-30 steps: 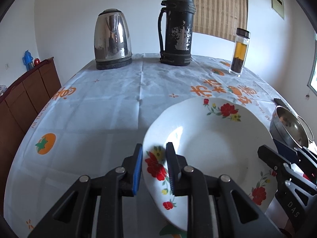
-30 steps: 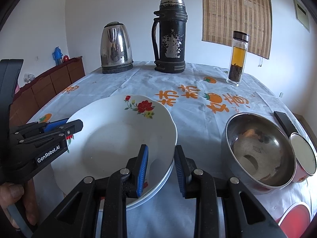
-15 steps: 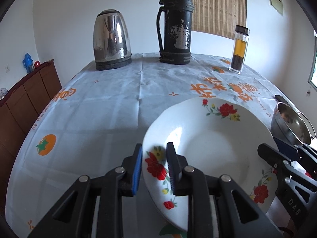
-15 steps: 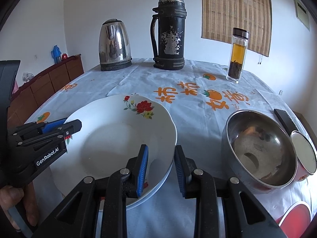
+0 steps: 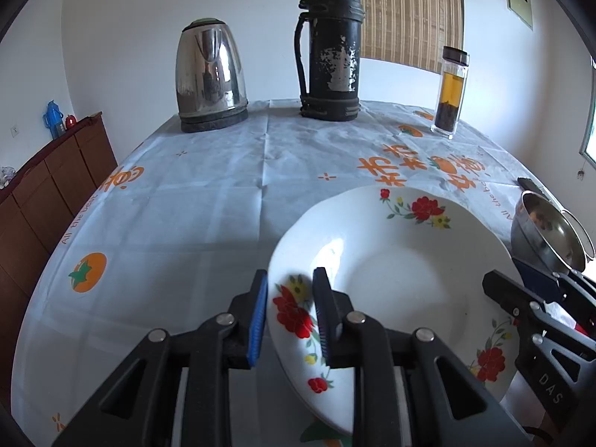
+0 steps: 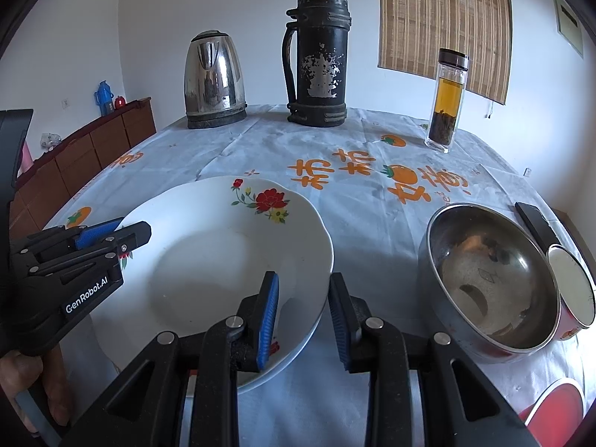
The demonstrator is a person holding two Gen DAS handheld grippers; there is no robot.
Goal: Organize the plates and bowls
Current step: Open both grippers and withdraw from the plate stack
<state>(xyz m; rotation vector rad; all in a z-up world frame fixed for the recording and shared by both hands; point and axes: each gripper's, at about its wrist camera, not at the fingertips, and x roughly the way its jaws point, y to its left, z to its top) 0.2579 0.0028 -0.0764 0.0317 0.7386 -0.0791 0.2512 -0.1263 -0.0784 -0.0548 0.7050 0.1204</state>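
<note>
A white plate with red flowers (image 5: pixel 395 279) sits on the table, stacked on another plate whose rim shows under it in the right wrist view (image 6: pixel 294 350). My left gripper (image 5: pixel 290 298) straddles the plate's left rim, jaws a little apart. My right gripper (image 6: pixel 303 298) straddles its right rim, jaws parted wider and clear of the rim. The flowered plate also shows in the right wrist view (image 6: pixel 208 260). A steel bowl (image 6: pixel 488 279) stands to the right, with a red-sided cup (image 6: pixel 571 287) beside it.
At the back stand a steel kettle (image 5: pixel 210 82), a black thermos (image 5: pixel 329 50) and a glass tea bottle (image 5: pixel 450 93). A dark flat phone-like thing (image 6: pixel 536 223) lies behind the cup. A red lid (image 6: pixel 555 402) is at the near right. A wooden cabinet (image 5: pixel 48 193) stands left of the table.
The right gripper's jaws have opened wider around the plate rim. The plate and the left gripper have barely moved.
</note>
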